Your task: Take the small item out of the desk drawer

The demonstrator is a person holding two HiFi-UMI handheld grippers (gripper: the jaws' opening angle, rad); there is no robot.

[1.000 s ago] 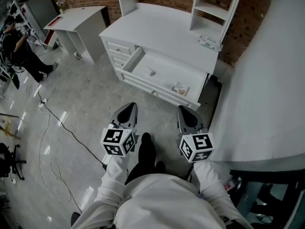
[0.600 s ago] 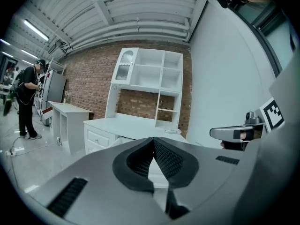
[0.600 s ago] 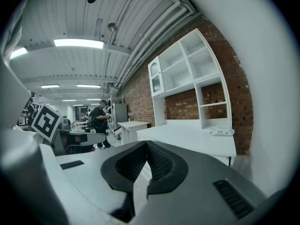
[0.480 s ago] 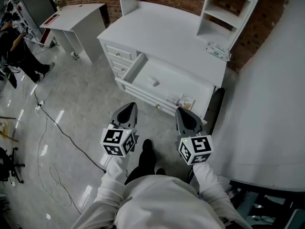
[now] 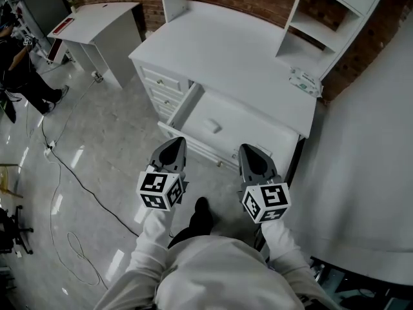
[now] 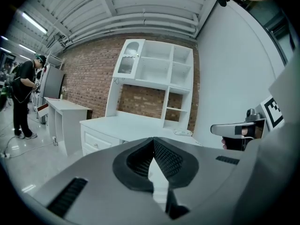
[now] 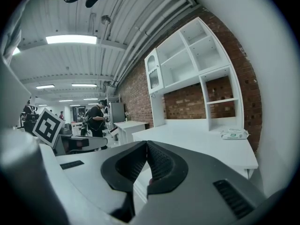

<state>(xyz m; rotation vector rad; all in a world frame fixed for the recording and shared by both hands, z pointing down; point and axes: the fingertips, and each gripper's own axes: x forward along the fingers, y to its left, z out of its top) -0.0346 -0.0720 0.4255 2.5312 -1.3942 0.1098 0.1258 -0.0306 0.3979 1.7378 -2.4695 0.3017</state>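
Observation:
The white desk (image 5: 239,50) has its wide drawer (image 5: 258,134) pulled open. A small pale item (image 5: 211,126) lies on the drawer's floor, left of middle. Both grippers hang side by side just in front of the drawer, above the floor. My left gripper (image 5: 175,142) (image 6: 153,139) is shut with nothing between its pads, and its tip is close to the drawer's front left corner. My right gripper (image 5: 248,148) (image 7: 146,143) is also shut and empty, and it covers the drawer's front right part in the head view.
A wipes pack (image 5: 304,79) (image 7: 234,134) lies on the desktop under the shelf hutch (image 5: 335,11). A stack of small drawers (image 5: 161,86) is left of the open one. A second white table (image 5: 97,18) and a person (image 5: 19,63) are far left. A cable (image 5: 71,173) crosses the floor.
The desk and open drawer have come nearer to both grippers. The papers in the drawer's front right are now hidden behind the right gripper. Both grippers stay shut.

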